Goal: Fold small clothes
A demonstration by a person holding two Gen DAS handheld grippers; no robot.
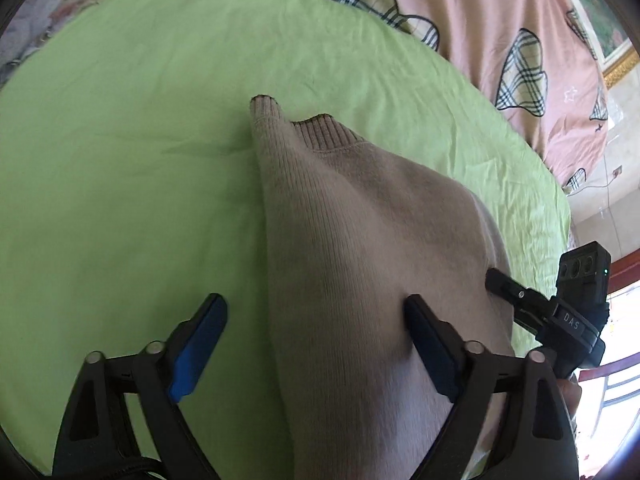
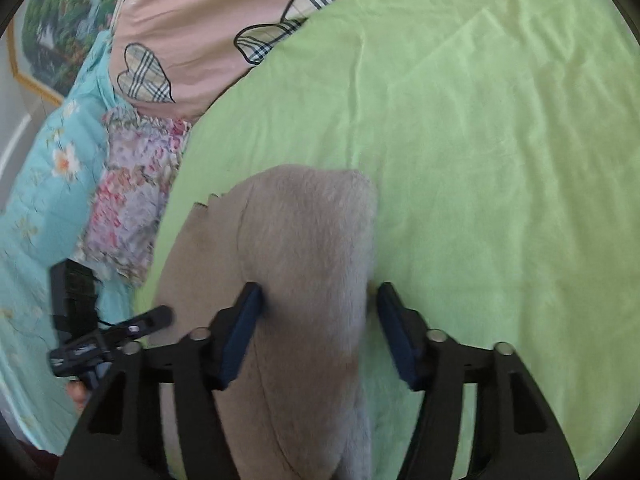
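A beige knitted sweater [image 1: 360, 240] lies bunched on a green sheet [image 1: 120, 160], its ribbed cuff [image 1: 264, 104] and ribbed hem [image 1: 324, 132] pointing away. My left gripper [image 1: 314, 301] stands wide open over the sweater's left edge, one blue pad [image 1: 200, 344] above the sheet and the other [image 1: 428, 348] resting on the knit. In the right wrist view a raised fold of the sweater [image 2: 304, 220] sits between the blue pads of my right gripper [image 2: 320, 288]; the left pad [image 2: 240, 332] touches the cloth and the right one stands just beside it.
The green sheet [image 2: 500, 160] covers most of the bed, wrinkled. A pink duvet with plaid hearts [image 1: 480, 20] lies beyond it. A floral blue quilt [image 2: 48, 184] and a flowered cloth [image 2: 128, 208] lie at the left, with a framed picture [image 2: 52, 40] behind.
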